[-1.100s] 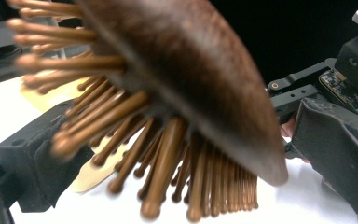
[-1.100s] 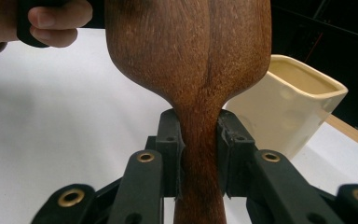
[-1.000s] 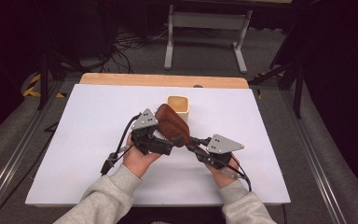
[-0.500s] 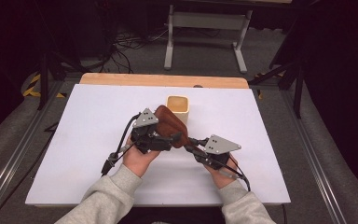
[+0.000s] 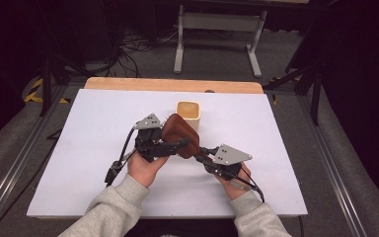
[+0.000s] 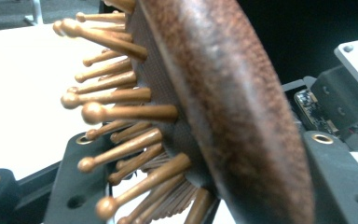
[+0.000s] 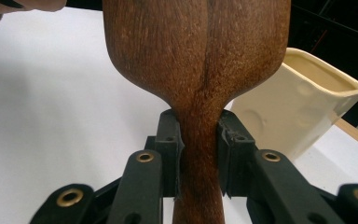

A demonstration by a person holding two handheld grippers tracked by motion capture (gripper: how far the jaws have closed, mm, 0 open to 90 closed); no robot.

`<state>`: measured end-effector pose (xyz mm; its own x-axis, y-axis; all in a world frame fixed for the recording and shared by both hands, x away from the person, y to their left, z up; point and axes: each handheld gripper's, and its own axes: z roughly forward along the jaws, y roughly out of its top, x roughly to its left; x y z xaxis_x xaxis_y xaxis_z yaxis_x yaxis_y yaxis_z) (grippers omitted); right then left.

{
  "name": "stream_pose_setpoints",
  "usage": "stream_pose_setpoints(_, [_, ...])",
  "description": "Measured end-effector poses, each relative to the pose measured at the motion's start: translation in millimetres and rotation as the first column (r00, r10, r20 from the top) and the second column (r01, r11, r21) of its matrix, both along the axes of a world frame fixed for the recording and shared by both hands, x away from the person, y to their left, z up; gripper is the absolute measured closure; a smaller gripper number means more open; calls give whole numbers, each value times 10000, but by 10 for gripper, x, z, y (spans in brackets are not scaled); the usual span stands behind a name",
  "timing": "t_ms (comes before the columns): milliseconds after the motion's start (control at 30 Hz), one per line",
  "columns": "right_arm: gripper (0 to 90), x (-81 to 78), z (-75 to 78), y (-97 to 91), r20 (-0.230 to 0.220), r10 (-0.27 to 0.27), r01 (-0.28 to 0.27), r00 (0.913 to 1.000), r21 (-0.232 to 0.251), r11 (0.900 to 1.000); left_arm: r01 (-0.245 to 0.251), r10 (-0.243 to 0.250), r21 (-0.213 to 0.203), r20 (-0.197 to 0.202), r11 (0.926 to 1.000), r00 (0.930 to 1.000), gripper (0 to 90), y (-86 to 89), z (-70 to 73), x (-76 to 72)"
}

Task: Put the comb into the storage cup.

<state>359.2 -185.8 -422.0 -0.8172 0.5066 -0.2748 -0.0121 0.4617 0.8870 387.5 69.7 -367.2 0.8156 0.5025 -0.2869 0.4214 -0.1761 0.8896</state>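
The left claw (image 5: 170, 147) sits over the middle of the white counter (image 5: 79, 148), and its jaws have just been closing around the wide head of a brown wooden hairbrush (image 5: 180, 140). In the left gripper view the brush head (image 6: 223, 107) stands between the two black jaws, with the wooden pins (image 6: 121, 112) sticking out to one side. One jaw lies among the pins and the other lies by the smooth back, but I cannot tell if the pads are pressing on the wood yet. The brush is held up in the air above the counter, between the two hands, just in front of a small cream cup (image 5: 188, 111). On the right, the right claw (image 5: 203, 152) is closed tight on the thin handle of the brush, and the right gripper view shows both pads squeezing the handle (image 7: 198, 154) just below where it widens. So the step now looks like passing the brush from one claw to the other. Next, I think the left claw needs a firm hold on the head first. Only then should the right claw let go of the handle, slowly, so the brush does not tip or drop. The cup is close by, so the brush may be going in there.
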Motion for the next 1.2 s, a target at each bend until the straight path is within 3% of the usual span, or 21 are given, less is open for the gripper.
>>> stream_pose_setpoints(100, [727,3,-3,3,-10,39,-39,10000,-12,10000,108,-109,65,105,9999,9999,488,-8,20,-18])
stream_pose_setpoints(300, [725,1,-1,0,-26,108,-108,9999,42,9999,329,-331,-109,-153,9994,9993,540,0,37,-27])
stream_pose_setpoints(600, [706,-10,25,-15,164,269,-273,9995,258,9993,602,-606,132,324,9981,9976,582,-36,153,-83])
stream_pose_setpoints(767, [582,-17,51,-35,320,296,-308,9990,374,9988,639,-661,386,579,9972,9961,584,-49,251,-93])
stream_pose_setpoints(867, [451,-20,71,-56,391,246,-267,9989,543,9982,597,-625,407,713,9974,9955,583,-41,303,-87])
stream_pose_setpoints(1000, [244,-13,100,-94,47,239,-243,9997,1105,9936,535,-592,616,952,9967,9937,581,-26,394,-71])
stream_pose_setpoints(1200, [54,39,121,-168,-369,193,-130,9991,1646,9863,494,-591,806,1228,9955,9907,578,-10,540,-62])
